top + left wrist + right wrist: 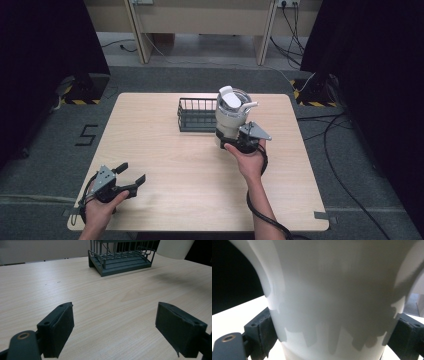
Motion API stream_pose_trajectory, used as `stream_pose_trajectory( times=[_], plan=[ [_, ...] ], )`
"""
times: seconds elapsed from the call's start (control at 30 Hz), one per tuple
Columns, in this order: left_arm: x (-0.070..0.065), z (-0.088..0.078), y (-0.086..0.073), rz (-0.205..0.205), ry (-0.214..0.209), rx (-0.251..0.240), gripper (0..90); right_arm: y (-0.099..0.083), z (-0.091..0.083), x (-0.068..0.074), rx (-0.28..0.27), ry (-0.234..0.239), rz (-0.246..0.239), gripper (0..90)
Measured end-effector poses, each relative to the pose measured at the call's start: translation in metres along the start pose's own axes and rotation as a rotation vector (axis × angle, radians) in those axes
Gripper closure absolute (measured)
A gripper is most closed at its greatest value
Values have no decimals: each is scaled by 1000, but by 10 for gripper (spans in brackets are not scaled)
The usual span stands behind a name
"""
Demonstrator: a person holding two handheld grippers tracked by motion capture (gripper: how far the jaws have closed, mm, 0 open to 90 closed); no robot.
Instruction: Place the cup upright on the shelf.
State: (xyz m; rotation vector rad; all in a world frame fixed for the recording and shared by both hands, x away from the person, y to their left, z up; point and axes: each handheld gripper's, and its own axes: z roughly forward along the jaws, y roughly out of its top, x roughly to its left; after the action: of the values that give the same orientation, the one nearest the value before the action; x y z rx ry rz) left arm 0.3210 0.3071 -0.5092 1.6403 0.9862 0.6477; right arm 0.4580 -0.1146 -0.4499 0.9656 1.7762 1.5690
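Observation:
A white lidded tumbler point(232, 114) is held upright above the table, just right of a dark wire basket point(197, 114). My right gripper point(239, 142) is shut on its lower body; in the right gripper view the white tumbler point(337, 300) sits between both black pads point(262, 331). My left gripper point(131, 176) rests near the table's front left corner, open, with nothing between its jaws. In the left gripper view its pads point(58, 328) frame bare wood, with the wire basket point(121, 257) far ahead and the tumbler's white base point(175, 248) at the top right.
The light wooden table point(165, 165) stands on grey carpet. Black cables point(345, 180) run across the floor at the right. Table legs and dark curtains stand beyond the far edge.

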Motion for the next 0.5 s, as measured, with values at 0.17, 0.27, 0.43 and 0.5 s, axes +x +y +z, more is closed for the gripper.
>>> stream_pose_trajectory(
  times=[0.17,0.27,0.43,0.5],
  plan=[
    [0,0,0,-1,0,-1,146,6,3,-1,-3,-2,2,112],
    [0,0,0,-2,0,-1,146,11,5,-3,-5,-3,6,112],
    [0,0,0,-2,-1,-2,146,16,8,-5,-3,-4,1,112],
    [0,0,0,-2,-1,-2,146,16,9,-5,-4,-3,-1,112]
  ],
)
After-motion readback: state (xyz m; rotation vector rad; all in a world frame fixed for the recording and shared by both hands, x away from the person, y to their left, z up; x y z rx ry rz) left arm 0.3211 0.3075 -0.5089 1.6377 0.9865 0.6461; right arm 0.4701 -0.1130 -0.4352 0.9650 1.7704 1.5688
